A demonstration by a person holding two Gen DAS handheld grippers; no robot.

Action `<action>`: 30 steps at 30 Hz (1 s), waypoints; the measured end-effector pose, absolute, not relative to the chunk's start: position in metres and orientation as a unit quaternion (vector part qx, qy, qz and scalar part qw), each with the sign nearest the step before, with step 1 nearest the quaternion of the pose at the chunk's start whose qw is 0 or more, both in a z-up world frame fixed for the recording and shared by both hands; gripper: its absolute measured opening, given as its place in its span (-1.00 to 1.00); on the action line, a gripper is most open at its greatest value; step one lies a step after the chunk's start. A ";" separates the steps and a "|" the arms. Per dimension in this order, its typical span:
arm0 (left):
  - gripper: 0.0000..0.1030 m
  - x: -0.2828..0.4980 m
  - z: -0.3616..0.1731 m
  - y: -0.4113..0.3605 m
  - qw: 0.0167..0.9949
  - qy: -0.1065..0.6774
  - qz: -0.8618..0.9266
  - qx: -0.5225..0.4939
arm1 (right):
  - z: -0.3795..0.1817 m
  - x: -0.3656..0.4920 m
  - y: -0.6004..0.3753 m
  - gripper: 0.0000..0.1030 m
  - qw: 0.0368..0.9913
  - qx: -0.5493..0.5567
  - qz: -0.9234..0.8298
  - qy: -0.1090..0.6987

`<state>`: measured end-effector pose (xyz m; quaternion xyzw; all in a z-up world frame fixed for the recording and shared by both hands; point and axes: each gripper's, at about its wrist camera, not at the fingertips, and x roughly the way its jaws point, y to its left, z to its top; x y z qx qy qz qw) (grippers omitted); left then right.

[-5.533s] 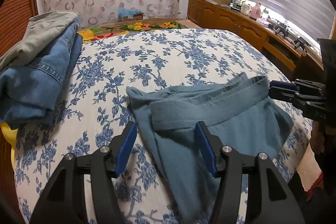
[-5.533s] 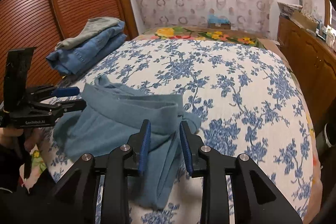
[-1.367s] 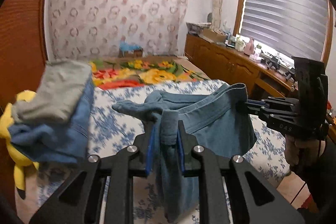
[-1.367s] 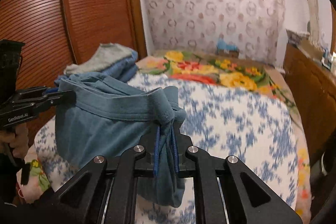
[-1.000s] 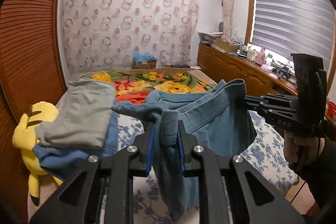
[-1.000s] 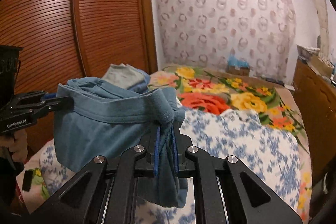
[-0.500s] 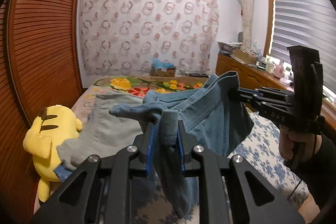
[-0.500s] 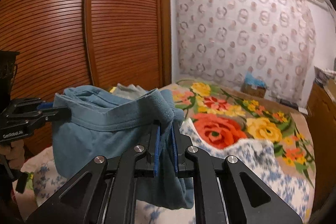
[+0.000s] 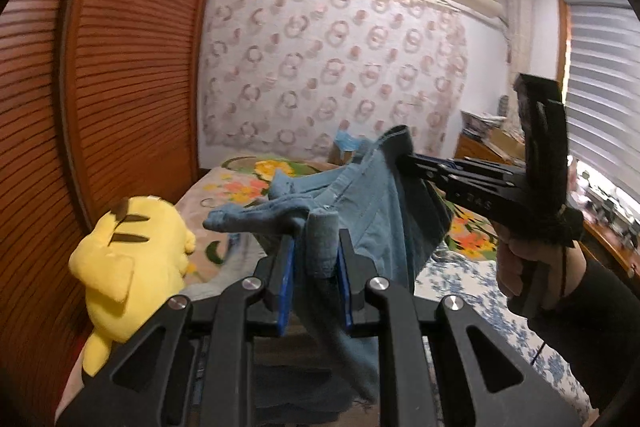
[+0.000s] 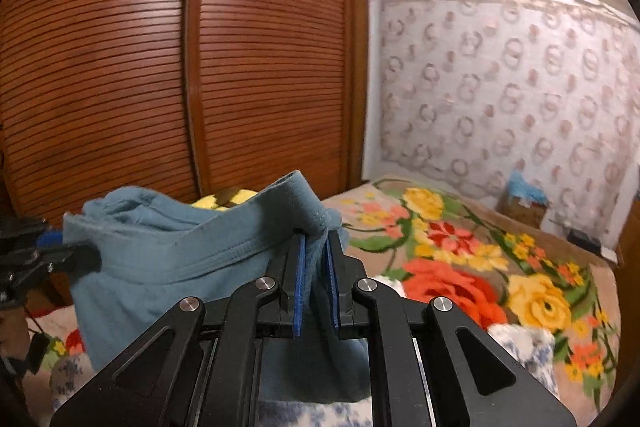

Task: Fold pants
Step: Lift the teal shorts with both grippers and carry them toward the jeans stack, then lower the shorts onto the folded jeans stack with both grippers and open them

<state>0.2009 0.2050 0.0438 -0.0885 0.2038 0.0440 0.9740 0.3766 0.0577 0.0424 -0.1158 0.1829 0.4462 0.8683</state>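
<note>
The teal-blue pants (image 9: 372, 211) hang in the air by their waistband, held between both grippers. My left gripper (image 9: 316, 251) is shut on one end of the waistband, the cloth bunched between its blue pads. My right gripper (image 10: 316, 251) is shut on the other end; it also shows in the left wrist view (image 9: 416, 163), to the right. In the right wrist view the pants (image 10: 168, 267) stretch left to the left gripper (image 10: 72, 255). The legs hang down out of sight behind the gripper bodies.
A yellow plush toy (image 9: 124, 263) sits at the left by the wooden slatted wardrobe (image 10: 160, 67). The bed has a flowered blanket (image 10: 480, 267) and a blue floral cover (image 9: 472, 287). A wooden cabinet (image 9: 600, 239) runs under the window at right.
Both grippers have lifted the pants higher off the bed and swung left toward the wardrobe. The stack of folded clothes has dropped out of sight.
</note>
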 end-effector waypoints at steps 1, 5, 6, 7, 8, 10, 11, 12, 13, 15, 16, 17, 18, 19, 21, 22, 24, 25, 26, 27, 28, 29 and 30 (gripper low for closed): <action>-0.69 0.201 0.040 0.211 0.973 0.205 0.051 -0.094 | 0.041 0.380 0.067 -0.86 0.866 -0.122 0.449 0.183; -0.69 0.199 0.021 0.228 0.965 0.218 0.073 -0.122 | 0.030 0.389 0.114 -0.86 0.852 -0.150 0.466 0.188; -0.68 0.198 0.016 0.233 0.963 0.220 0.078 -0.132 | 0.028 0.390 0.122 -0.86 0.849 -0.153 0.468 0.190; -0.68 0.197 0.010 0.237 0.961 0.221 0.084 -0.141 | 0.024 0.390 0.128 -0.86 0.848 -0.154 0.470 0.192; -0.68 0.196 0.006 0.239 0.960 0.223 0.086 -0.146 | 0.023 0.391 0.134 -0.86 0.846 -0.154 0.472 0.194; -0.68 0.196 -0.004 0.243 0.956 0.232 0.093 -0.156 | 0.019 0.393 0.143 -0.86 0.843 -0.154 0.475 0.201; -0.68 0.195 -0.008 0.242 0.954 0.235 0.094 -0.158 | 0.016 0.394 0.146 -0.86 0.843 -0.156 0.474 0.202; -0.68 0.194 -0.012 0.243 0.954 0.235 0.094 -0.160 | 0.014 0.394 0.147 -0.86 0.842 -0.158 0.473 0.204; -0.67 0.193 -0.013 0.243 0.954 0.235 0.095 -0.159 | 0.013 0.394 0.147 -0.86 0.842 -0.158 0.473 0.206; -0.64 0.193 -0.015 0.243 0.954 0.236 0.097 -0.159 | 0.012 0.395 0.143 -0.86 0.841 -0.154 0.474 0.210; -0.62 0.194 -0.014 0.242 0.953 0.239 0.097 -0.158 | 0.012 0.395 0.141 -0.86 0.841 -0.153 0.475 0.212; -0.61 0.195 -0.014 0.241 0.952 0.244 0.099 -0.155 | 0.012 0.394 0.138 -0.86 0.839 -0.151 0.475 0.217; -0.59 0.195 -0.012 0.241 0.952 0.246 0.100 -0.153 | 0.012 0.394 0.136 -0.86 0.838 -0.149 0.476 0.221; -0.57 0.195 -0.012 0.241 0.952 0.247 0.100 -0.150 | 0.011 0.392 0.132 -0.86 0.835 -0.149 0.479 0.226; -0.52 0.194 -0.008 0.237 0.952 0.252 0.101 -0.141 | 0.007 0.387 0.127 -0.86 0.831 -0.150 0.482 0.235; -0.47 0.192 -0.006 0.235 0.953 0.253 0.102 -0.135 | 0.005 0.384 0.123 -0.86 0.830 -0.149 0.482 0.239; -0.36 0.192 -0.003 0.234 0.953 0.254 0.103 -0.127 | 0.001 0.381 0.118 -0.86 0.826 -0.143 0.487 0.246; -0.31 0.191 -0.001 0.232 0.954 0.255 0.104 -0.122 | -0.002 0.379 0.115 -0.86 0.824 -0.141 0.488 0.252; -0.29 0.191 0.001 0.231 0.954 0.257 0.104 -0.116 | -0.003 0.377 0.114 -0.86 0.824 -0.141 0.486 0.254; -0.24 0.190 0.002 0.229 0.954 0.258 0.106 -0.109 | -0.006 0.375 0.111 -0.86 0.825 -0.142 0.483 0.257; -0.21 0.189 0.004 0.228 0.954 0.260 0.107 -0.103 | -0.008 0.374 0.110 -0.86 0.825 -0.142 0.483 0.258; -0.19 0.190 0.005 0.227 0.954 0.262 0.106 -0.097 | -0.010 0.372 0.107 -0.86 0.825 -0.140 0.481 0.262; -0.16 0.189 0.006 0.226 0.954 0.264 0.106 -0.093 | -0.011 0.371 0.105 -0.86 0.826 -0.137 0.479 0.264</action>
